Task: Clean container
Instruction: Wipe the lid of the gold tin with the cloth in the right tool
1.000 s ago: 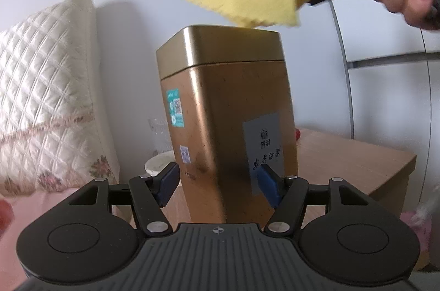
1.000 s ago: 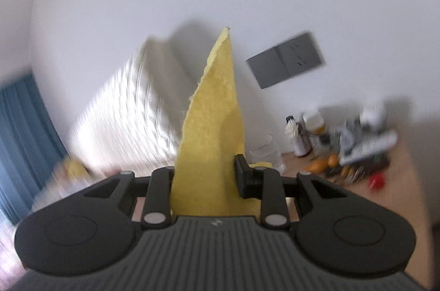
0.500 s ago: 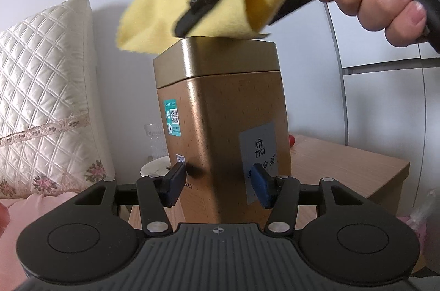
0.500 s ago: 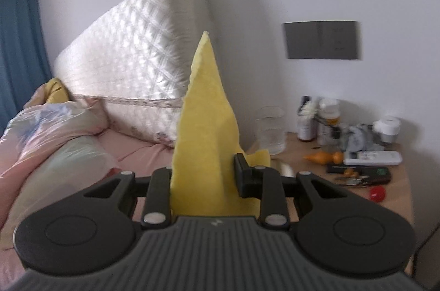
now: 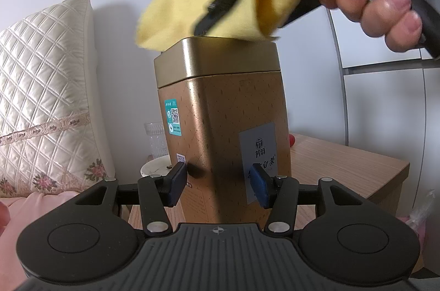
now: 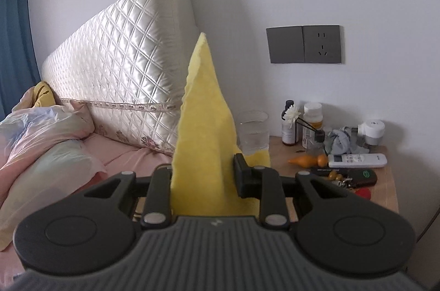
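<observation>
Your left hand-held gripper (image 5: 218,182) clamps one tin (image 5: 222,123); your right hand-held gripper (image 6: 203,175) pinches one yellow cloth (image 6: 202,142) resting on its lid (image 5: 217,59).

1 gold tin (image 5: 220,109), 1 yellow cloth (image 6: 203,142), 1 glass (image 6: 253,132), approx. 2 bottles (image 6: 288,123).

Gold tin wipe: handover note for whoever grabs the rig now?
Left hand-held gripper: shut on the gold tin, low on its body; tin upright, lid on, the wooden nightstand behind it.
Right hand-held gripper: shut on the yellow cloth, which lies on the tin's lid.
Done: tin secured, cloth brought to the lid.
Left: wipe the lid, then the sides (regrip needed for the covered patches), set the tin down. How clean it is cannot be judged.
</observation>
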Motion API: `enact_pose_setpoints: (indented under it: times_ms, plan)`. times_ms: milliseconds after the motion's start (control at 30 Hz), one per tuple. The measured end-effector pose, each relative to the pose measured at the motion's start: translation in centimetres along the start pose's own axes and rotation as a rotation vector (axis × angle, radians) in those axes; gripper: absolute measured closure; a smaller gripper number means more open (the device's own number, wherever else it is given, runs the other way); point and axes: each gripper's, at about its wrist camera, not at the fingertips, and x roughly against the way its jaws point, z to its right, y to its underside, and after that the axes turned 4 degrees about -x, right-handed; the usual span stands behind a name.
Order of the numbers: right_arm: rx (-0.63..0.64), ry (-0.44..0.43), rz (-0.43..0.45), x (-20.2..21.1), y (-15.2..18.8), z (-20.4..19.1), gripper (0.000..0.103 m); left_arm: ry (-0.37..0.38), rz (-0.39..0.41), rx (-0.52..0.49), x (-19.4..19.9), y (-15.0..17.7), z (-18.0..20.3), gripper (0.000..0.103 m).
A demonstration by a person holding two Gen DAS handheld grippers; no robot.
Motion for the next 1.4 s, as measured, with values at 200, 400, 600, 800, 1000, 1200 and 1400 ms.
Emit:
enact_pose_setpoints:
  times_ms: [200, 400, 600, 800, 1000, 1200, 1400]
  plan:
    - [0.091, -0.078, -0.024, -0.7, 0.4, -3.3, 0.075, -0.001, 0.000, -0.005, 0.0, 0.2, 0.0, 0.048]
    - [0.072, 0.037, -0.008, 0.0, -0.2, -1.3, 0.075, 0.002, 0.000, -0.005, 0.0, 0.2, 0.0, 0.048]
    - [0.044, 0.012, -0.021, -0.2, 0.1, -2.0, 0.075, 0.002, 0.000, -0.007, 0.1, 0.2, 0.0, 0.048]
    - [0.066, -0.062, -0.052, -0.5, 0.2, -3.9, 0.075, 0.011, 0.000, 0.000, 0.1, 0.3, -0.2, 0.048]
    - [0.086, 0.069, -0.042, -0.1, -0.6, -2.5, 0.075, 0.012, 0.001, -0.002, 0.1, 0.3, -0.2, 0.048]
    - [0.085, -0.002, -0.053, -0.4, -0.2, -4.2, 0.075, 0.010, 0.002, 0.000, -0.1, 0.3, -0.1, 0.048]
    - [0.114, -0.042, -0.060, -0.9, 0.1, -5.7, 0.075, 0.013, 0.000, 0.003, -0.1, 0.4, -0.2, 0.049]
